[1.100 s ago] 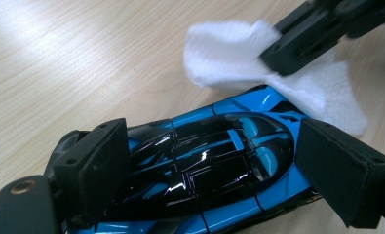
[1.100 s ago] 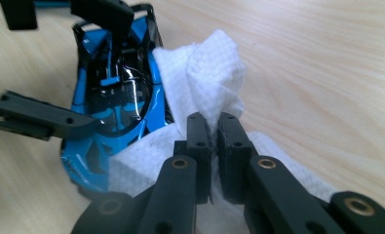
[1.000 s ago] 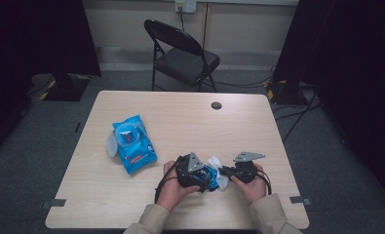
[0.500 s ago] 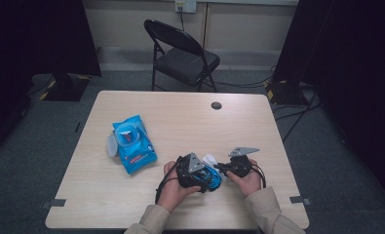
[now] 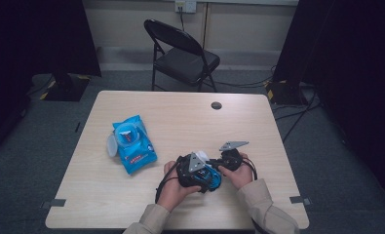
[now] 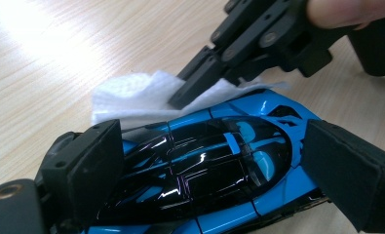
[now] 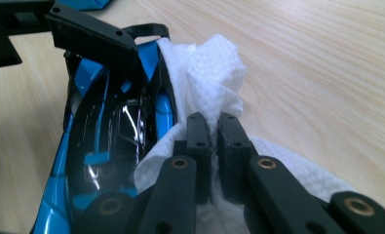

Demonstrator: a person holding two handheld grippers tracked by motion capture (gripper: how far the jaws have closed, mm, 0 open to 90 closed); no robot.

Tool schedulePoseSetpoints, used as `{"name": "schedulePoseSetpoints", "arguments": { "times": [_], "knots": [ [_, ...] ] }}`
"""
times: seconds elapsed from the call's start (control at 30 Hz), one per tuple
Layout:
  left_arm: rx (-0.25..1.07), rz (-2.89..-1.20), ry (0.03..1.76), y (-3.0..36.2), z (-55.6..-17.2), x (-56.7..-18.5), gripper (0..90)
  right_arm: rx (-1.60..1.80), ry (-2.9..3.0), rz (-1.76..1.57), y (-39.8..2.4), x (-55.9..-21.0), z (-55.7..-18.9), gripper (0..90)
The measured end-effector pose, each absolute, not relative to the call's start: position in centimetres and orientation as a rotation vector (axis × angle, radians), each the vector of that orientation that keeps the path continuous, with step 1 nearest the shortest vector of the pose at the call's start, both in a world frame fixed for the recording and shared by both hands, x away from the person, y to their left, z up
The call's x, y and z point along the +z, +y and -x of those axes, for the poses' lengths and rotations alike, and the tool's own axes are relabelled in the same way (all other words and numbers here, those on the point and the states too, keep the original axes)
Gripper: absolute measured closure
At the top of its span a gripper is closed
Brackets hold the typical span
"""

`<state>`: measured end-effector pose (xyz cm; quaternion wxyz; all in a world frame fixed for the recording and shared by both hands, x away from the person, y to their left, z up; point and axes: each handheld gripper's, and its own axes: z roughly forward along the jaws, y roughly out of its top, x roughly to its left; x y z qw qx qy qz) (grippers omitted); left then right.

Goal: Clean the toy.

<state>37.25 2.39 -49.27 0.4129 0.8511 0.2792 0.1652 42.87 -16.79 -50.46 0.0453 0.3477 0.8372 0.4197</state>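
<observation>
A glossy blue and black toy car (image 6: 204, 165) lies just above the table between the pads of my left gripper (image 6: 221, 165), which is shut on its two sides. In the high view the car (image 5: 213, 179) sits at the front of the table with the left gripper (image 5: 207, 176) around it. My right gripper (image 7: 210, 122) is shut on a crumpled white wipe (image 7: 212, 73) and presses it against the car's edge (image 7: 112, 126). From the left gripper view, the right gripper (image 6: 190, 87) comes in from the upper right with the wipe (image 6: 131, 95) bunched under its tips.
A blue pack of wipes (image 5: 131, 144) with its white lid flipped open lies on the left of the wooden table (image 5: 180, 117). A dark cable hole (image 5: 216, 105) is near the far edge. A black folding chair (image 5: 182, 56) stands behind the table.
My right gripper has slid left toward the car, dragging the wipe along it. The left gripper and the car have stayed put.
</observation>
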Motion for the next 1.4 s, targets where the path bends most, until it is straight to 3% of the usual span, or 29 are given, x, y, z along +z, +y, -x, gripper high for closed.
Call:
{"name": "schedulePoseSetpoints", "arguments": {
  "times": [1.4],
  "knots": [
    [0.370, -2.121, 0.670, 2.4, -37.2, -49.4, 7.1, 1.317, 2.604, -1.071, -11.8, -50.6, -47.1, 85.8]
  ]
}}
